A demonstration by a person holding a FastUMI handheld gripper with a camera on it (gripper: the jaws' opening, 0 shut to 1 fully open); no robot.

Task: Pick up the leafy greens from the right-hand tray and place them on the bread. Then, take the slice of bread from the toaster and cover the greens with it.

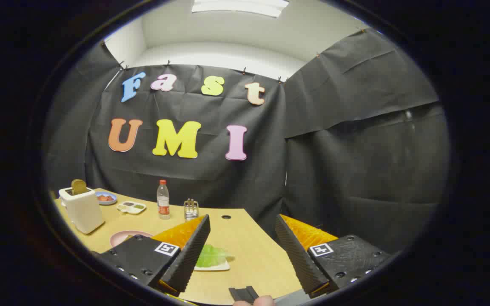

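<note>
Left, near the worktop's far left edge: a boxy, smooth cream toaster stands upright, and a rounded brown slice sticks up from its top slot, its flat face on edge. Just behind the toaster sits a shallow blue dish holding something reddish, too small to tell. Beside it lies a pale, flat tray with several small compartments. Nearer the camera, a round pink plate shows partly from behind the left finger; what lies on it cannot be told.

Centre: a clear plastic bottle with a red cap stands upright, and just right of it a small metal rack of thin upright wires. Beyond these a dark round hole breaks the smooth, tan, wood-look surface.

The greens, crinkled and pale green, lie on a flat white plate beside the left finger's inner face, which hides their left part; their long axis runs roughly left to right.

The tongs stand released, wide apart, the ribbed inner faces of the fingers gripping nothing. Bare worktop lies between and ahead of them, up to the angled far edge at right, where black cloth hangs.
</note>
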